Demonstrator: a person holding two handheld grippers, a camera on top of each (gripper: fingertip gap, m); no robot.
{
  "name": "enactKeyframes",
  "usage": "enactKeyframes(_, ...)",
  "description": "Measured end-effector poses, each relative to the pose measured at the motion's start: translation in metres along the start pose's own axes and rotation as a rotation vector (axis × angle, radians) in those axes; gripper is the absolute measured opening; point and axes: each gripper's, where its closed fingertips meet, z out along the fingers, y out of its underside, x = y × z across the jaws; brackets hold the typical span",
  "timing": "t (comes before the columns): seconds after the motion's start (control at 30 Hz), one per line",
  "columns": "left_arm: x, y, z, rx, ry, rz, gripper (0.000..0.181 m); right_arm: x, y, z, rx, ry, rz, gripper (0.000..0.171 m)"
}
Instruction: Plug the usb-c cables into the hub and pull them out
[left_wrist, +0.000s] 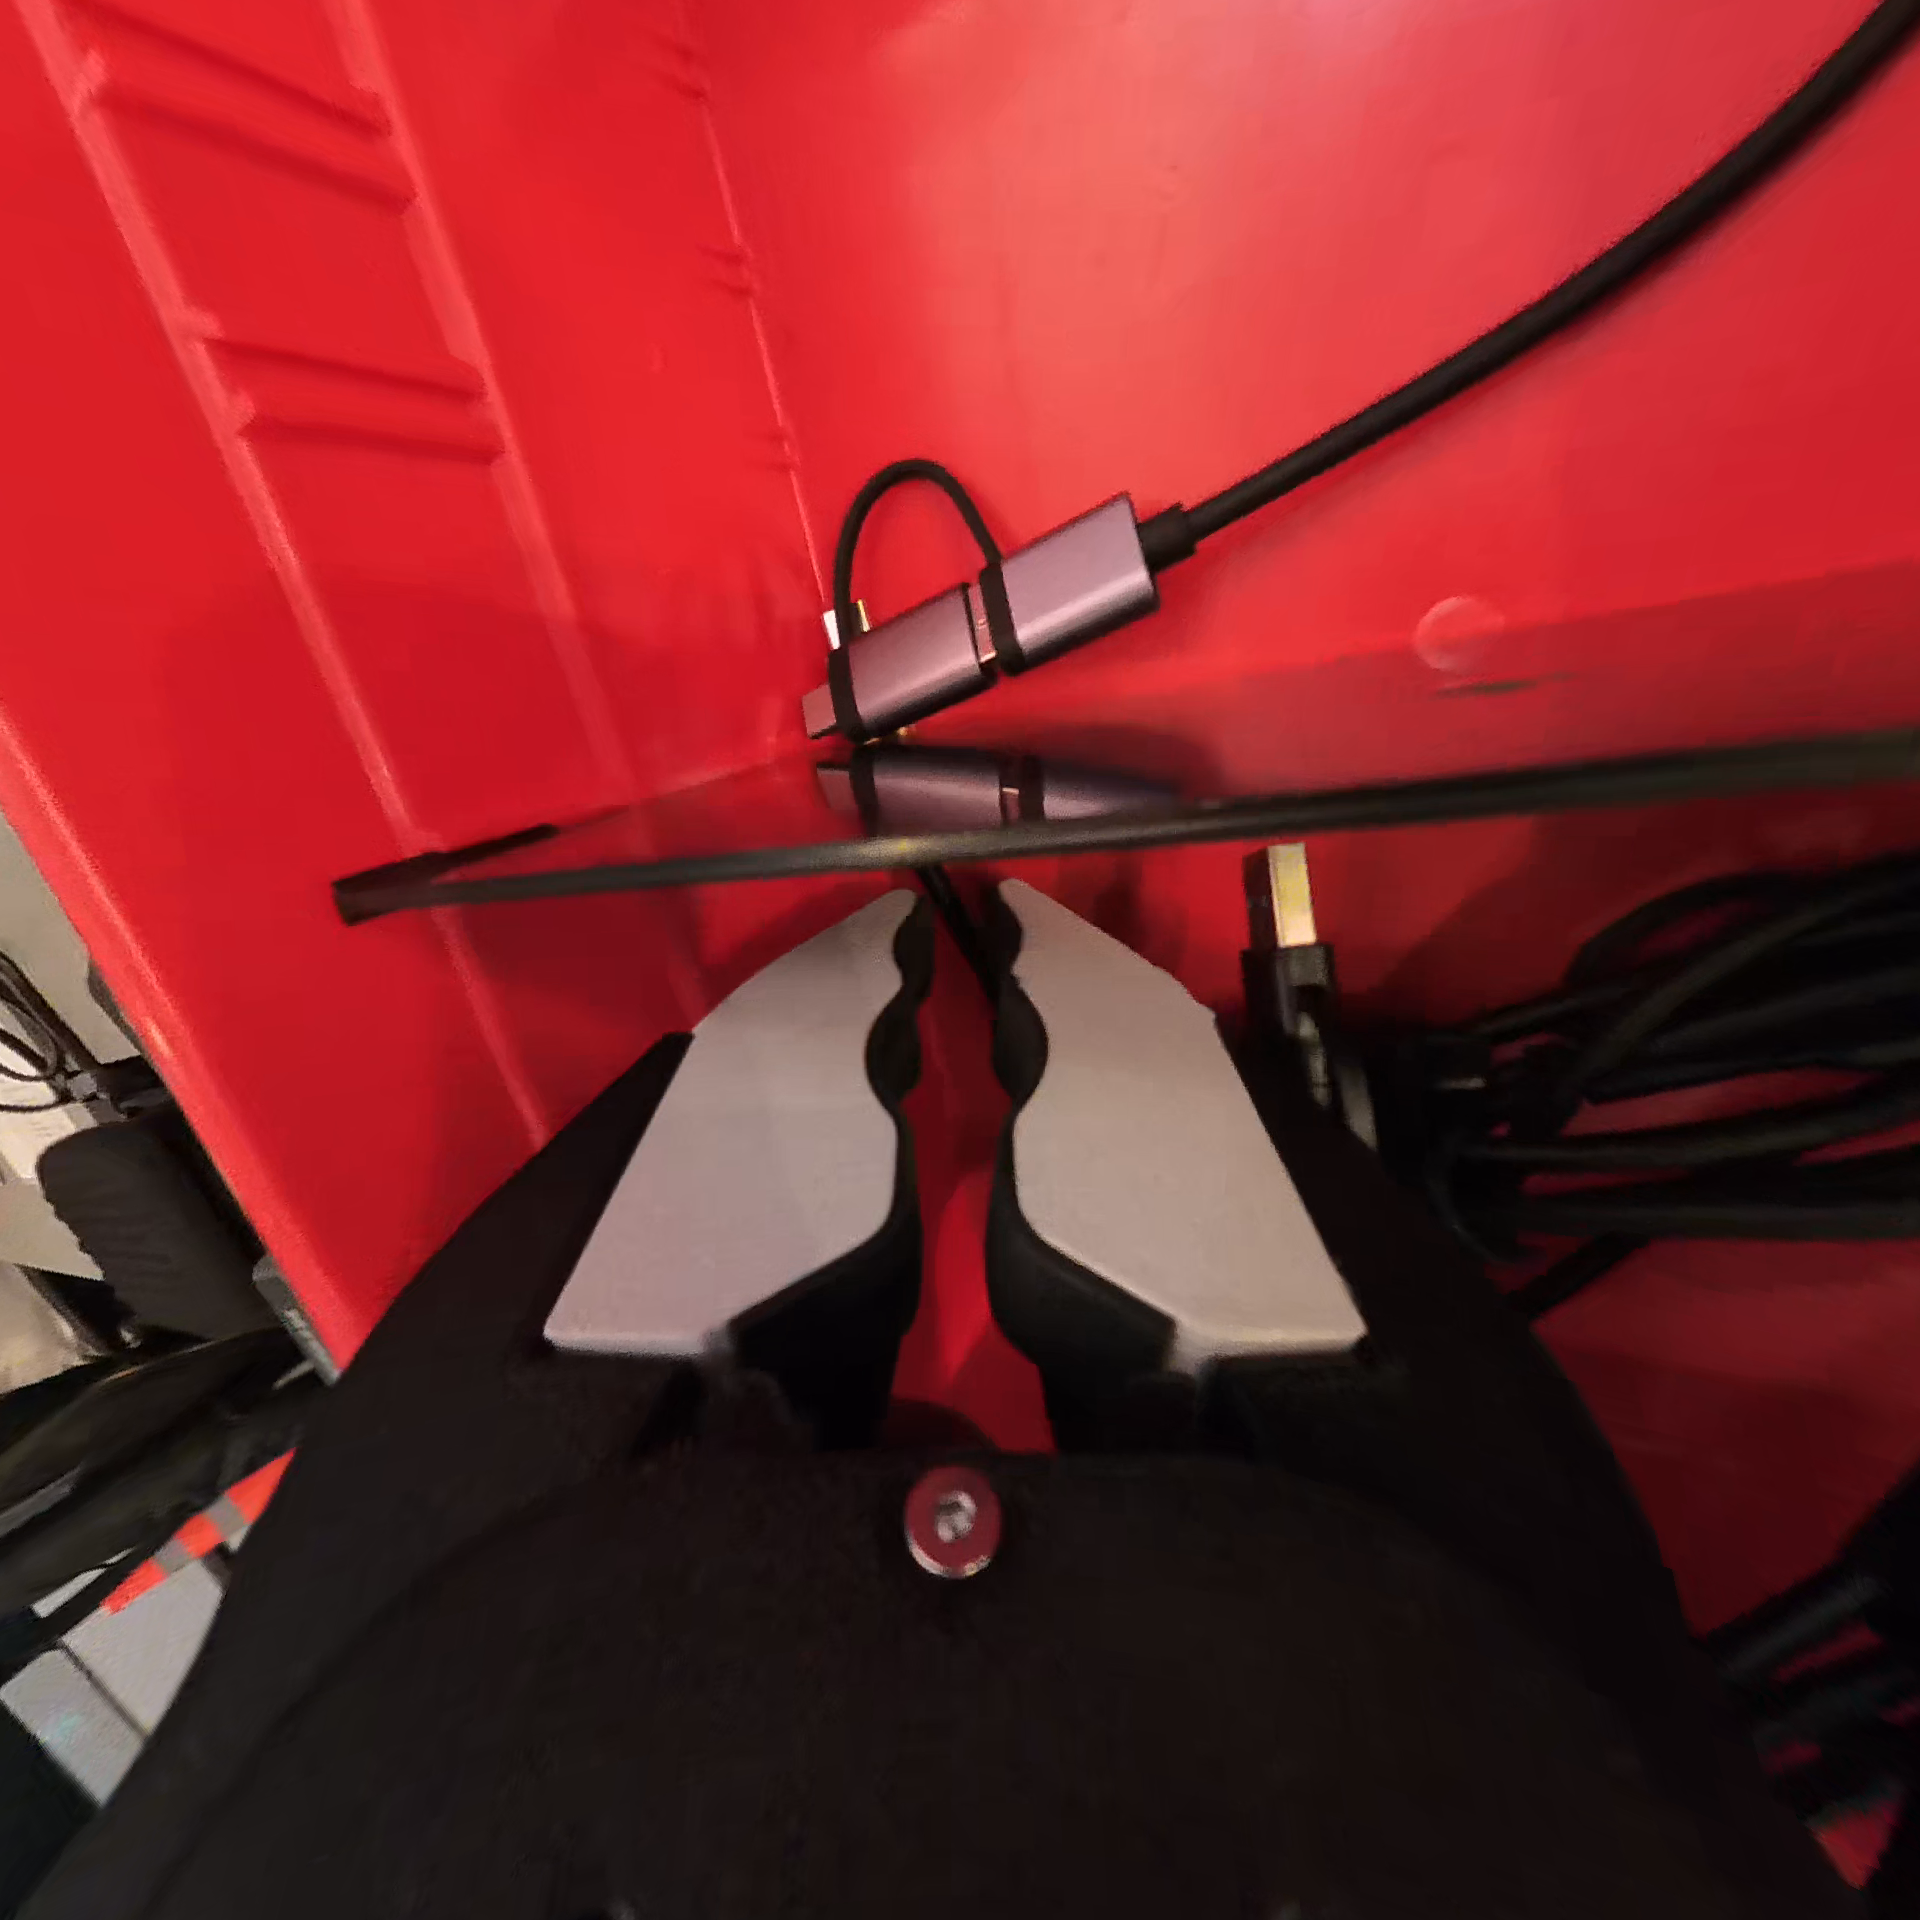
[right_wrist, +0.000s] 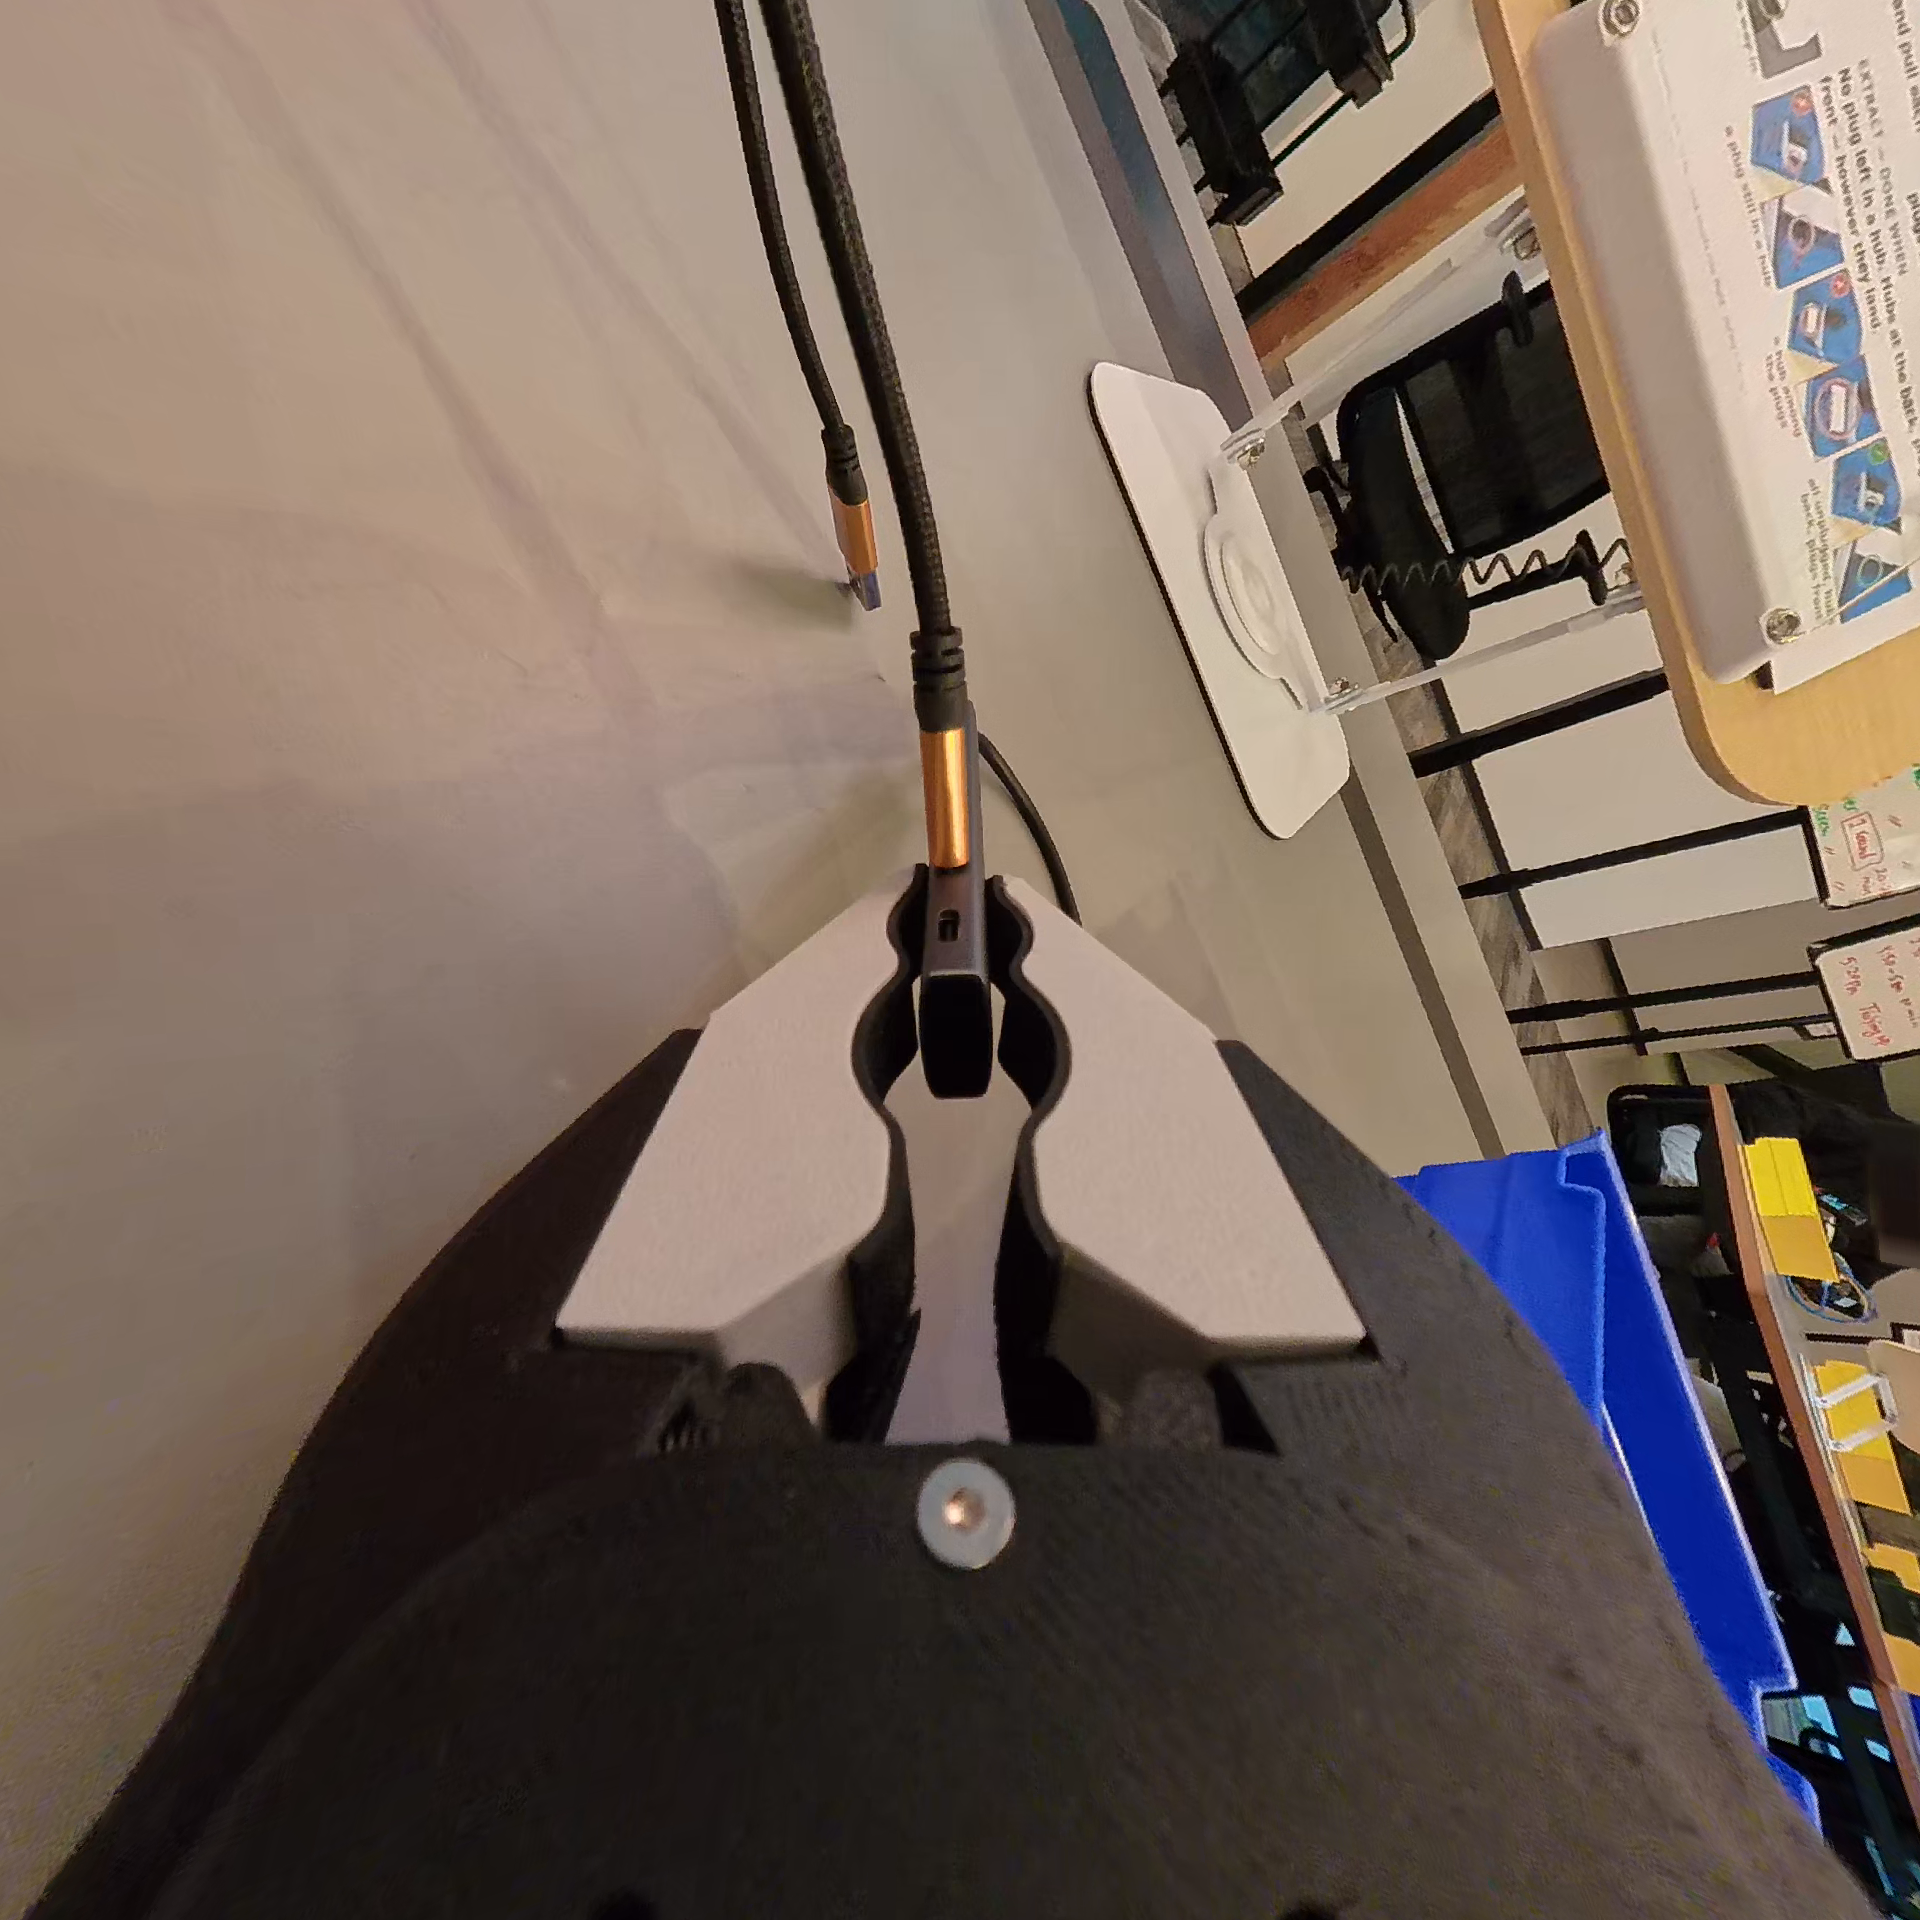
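Hub (right_wrist: 951, 987) is being pinched by the right gripper (right_wrist: 956, 904), long axis pointing forward along its fingers. A copper-collared cable (right_wrist: 945, 800) is being kept plugged in. The left gripper (left_wrist: 961, 914) is being held nearly closed around a thin black cord (left_wrist: 951, 914).

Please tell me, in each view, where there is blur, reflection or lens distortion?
Left wrist view: motion blur softens the red bin wall; the glossy dark sheet mirrors the grey adapter; the wide lens bows the black cable. Right wrist view: sharper, evenly lit; the copper plug glints, and the background tables lean at the edge.
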Motion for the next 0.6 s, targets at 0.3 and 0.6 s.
enactKeyframes(0.3, -0.007, 0.0, -0.003, 0.07, -0.076, 0.025, 0.004, 0.003, -0.002, -0.001, 0.006, 0.005, 0.004, 0.006)
enactKeyframes(0.6, -0.014, 0.014, -0.021, 0.044, -0.135, 0.15, 0.003, 0.003, -0.001, 0.0, 0.0, 0.007, 0.002, 0.006)
